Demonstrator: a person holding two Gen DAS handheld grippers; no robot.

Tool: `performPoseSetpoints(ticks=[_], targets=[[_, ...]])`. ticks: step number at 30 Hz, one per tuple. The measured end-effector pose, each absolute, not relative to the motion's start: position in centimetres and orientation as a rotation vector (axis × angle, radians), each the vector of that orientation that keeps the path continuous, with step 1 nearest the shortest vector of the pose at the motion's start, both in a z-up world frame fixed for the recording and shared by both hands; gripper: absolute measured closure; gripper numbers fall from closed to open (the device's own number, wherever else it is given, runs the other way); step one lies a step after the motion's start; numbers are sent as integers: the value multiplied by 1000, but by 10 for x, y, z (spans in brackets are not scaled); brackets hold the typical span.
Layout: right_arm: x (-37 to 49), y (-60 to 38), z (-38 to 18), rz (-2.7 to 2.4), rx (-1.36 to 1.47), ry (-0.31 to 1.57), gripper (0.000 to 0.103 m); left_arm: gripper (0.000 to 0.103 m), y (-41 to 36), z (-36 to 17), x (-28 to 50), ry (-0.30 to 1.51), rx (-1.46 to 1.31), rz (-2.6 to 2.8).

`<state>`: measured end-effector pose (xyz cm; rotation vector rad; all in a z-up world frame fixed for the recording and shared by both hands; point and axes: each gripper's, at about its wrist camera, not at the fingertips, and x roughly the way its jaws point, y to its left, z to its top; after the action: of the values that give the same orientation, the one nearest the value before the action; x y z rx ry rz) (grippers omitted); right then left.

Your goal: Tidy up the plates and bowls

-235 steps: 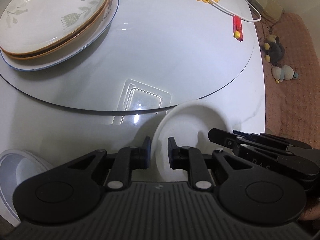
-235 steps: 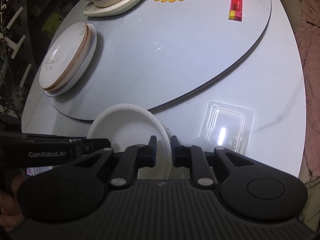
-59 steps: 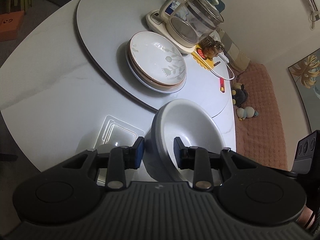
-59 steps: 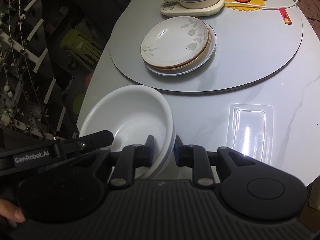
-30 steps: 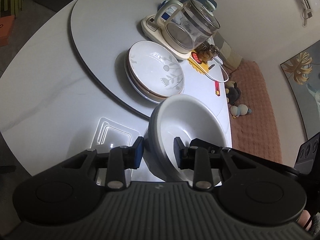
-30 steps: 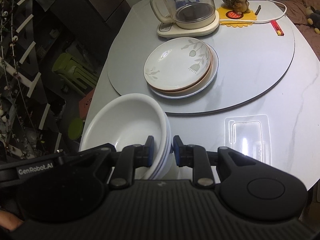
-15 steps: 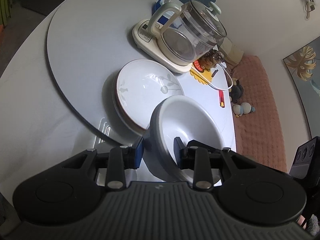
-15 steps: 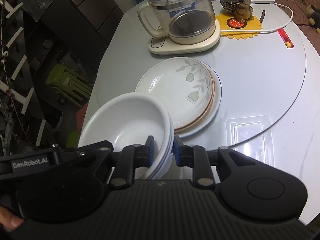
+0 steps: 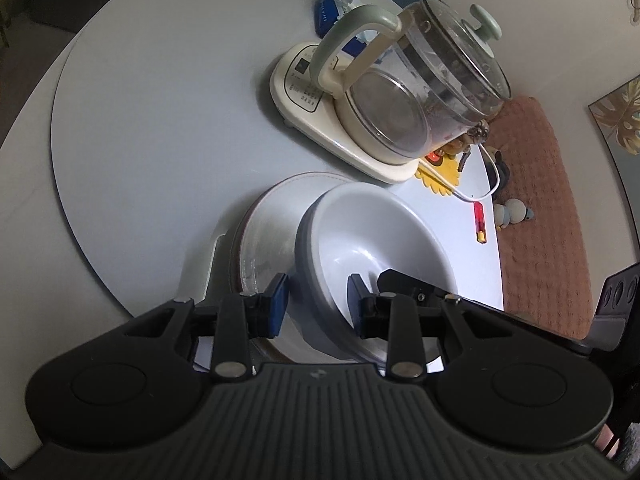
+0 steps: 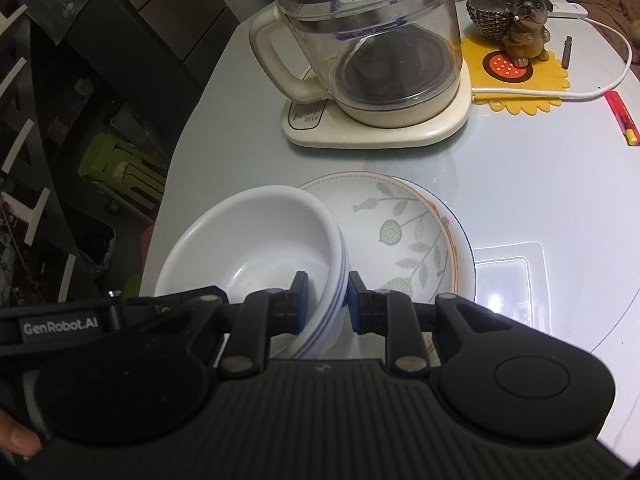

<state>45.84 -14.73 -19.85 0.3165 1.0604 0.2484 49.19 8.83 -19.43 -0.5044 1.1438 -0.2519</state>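
Note:
A stack of white bowls [image 9: 372, 236] [image 10: 256, 232] is held in the air by both grippers, one on each side of the rim. My left gripper [image 9: 316, 306] is shut on the near rim, and my right gripper [image 10: 324, 300] is shut on the opposite rim. The bowls hang just above a stack of plates [image 10: 408, 228] with a leaf pattern, seen also in the left wrist view [image 9: 264, 228], on the grey turntable [image 9: 152, 128].
A glass kettle on a cream base [image 10: 372, 60] [image 9: 404, 92] stands just behind the plates. A dog figurine [image 10: 524, 28] sits on a yellow mat with a white cable. A red lighter [image 10: 622, 118] lies at the right. A clear plastic tray [image 10: 512, 276] lies beside the plates.
Both grippers have carried the bowl stack forward from the table's front edge until it hangs over the plate stack. The kettle now looms closer.

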Motion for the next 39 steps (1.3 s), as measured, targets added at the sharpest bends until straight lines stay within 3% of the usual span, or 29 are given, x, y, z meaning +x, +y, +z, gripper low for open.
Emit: performPoseSetpoints(ticks=[24, 27, 31, 39], targets=[[486, -156, -243, 154, 281, 1109, 78, 66, 61, -243, 536, 1242, -406, -298], [482, -158, -239, 149, 287, 1097, 77, 49, 61, -237, 535, 1236, -393, -294], [474, -163, -224, 130, 268, 1060, 57, 46, 66, -220, 526, 1198, -375, -285], [436, -175, -176, 116, 283, 941, 56, 46, 66, -160, 483, 1089, -285, -314]])
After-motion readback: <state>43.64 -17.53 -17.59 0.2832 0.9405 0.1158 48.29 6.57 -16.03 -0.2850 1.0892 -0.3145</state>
